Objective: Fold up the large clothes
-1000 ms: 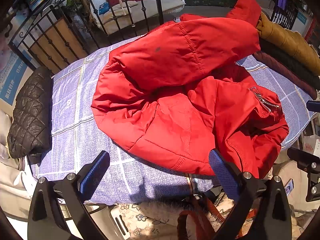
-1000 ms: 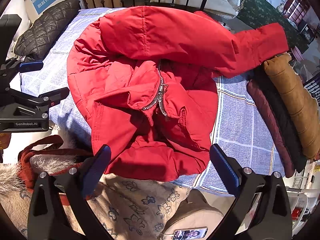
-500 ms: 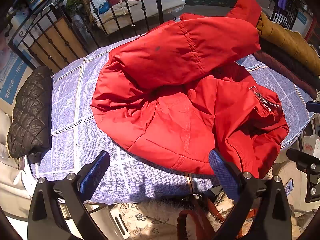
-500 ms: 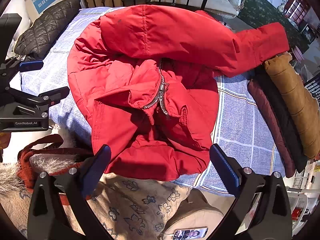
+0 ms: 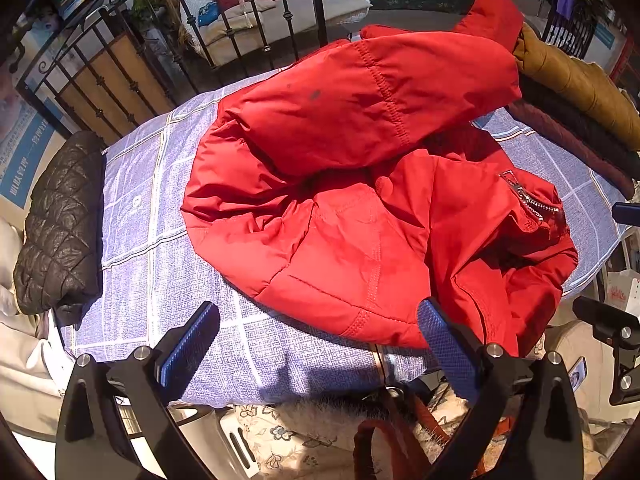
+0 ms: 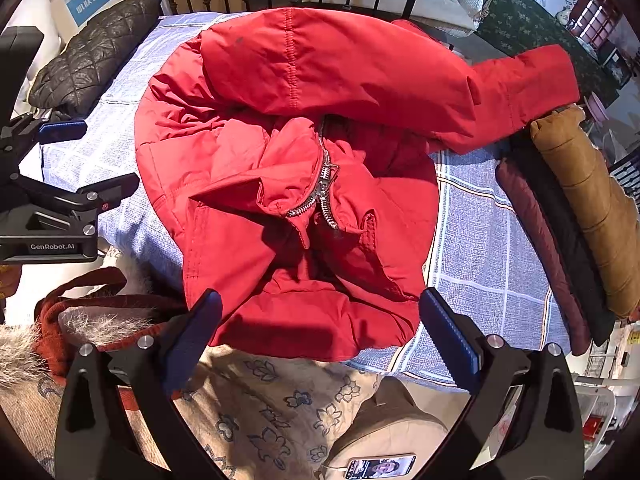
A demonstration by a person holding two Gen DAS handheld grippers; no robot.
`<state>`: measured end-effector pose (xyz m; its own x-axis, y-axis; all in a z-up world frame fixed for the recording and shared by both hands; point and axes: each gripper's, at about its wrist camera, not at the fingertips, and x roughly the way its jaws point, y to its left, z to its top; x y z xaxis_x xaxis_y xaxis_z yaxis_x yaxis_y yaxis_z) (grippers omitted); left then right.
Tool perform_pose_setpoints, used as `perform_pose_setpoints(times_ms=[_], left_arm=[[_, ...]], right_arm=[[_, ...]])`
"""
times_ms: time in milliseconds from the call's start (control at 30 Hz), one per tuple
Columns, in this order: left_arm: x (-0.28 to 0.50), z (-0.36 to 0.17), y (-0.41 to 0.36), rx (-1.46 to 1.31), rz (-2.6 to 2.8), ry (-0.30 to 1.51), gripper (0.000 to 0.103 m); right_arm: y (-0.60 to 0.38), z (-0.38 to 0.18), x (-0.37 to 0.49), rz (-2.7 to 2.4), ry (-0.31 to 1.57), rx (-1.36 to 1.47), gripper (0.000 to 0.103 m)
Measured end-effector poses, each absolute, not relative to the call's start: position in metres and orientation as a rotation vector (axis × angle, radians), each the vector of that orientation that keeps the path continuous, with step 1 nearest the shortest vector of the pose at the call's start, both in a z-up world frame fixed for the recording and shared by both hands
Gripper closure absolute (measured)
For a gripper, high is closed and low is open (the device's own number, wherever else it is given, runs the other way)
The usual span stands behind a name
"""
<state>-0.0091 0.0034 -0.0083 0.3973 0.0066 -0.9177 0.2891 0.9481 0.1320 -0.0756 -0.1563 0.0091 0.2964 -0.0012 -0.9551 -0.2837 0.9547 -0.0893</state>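
A large red padded jacket (image 5: 360, 184) lies crumpled on a table with a blue checked cloth (image 5: 136, 216). One sleeve (image 6: 360, 68) lies across its top, and its open zipper (image 6: 320, 196) shows in the middle. Its lower edge hangs over the near table edge. My left gripper (image 5: 316, 340) is open and empty just before the jacket's near hem. My right gripper (image 6: 320, 332) is open and empty over the hanging hem. The left gripper also shows at the left of the right wrist view (image 6: 80, 160).
A black quilted coat (image 5: 60, 224) lies at the table's left end. Folded brown (image 6: 588, 200), black and maroon coats are stacked at the right end. An iron railing (image 5: 160, 60) stands behind. A fur-trimmed red garment (image 6: 80, 320) and floral fabric (image 6: 272, 408) lie below the near edge.
Both grippers have crept slightly closer to the jacket. The jacket has not moved and both grippers remain open.
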Motion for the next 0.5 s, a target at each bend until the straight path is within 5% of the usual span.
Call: perform_pose_setpoints(times_ms=[500], left_arm=[[-0.0112, -0.0106, 0.0037, 0.287, -0.183, 1.160, 0.006]], right_arm=[[-0.1557, 0.0078, -0.0767, 0.195, 1.260, -0.261, 0.006]])
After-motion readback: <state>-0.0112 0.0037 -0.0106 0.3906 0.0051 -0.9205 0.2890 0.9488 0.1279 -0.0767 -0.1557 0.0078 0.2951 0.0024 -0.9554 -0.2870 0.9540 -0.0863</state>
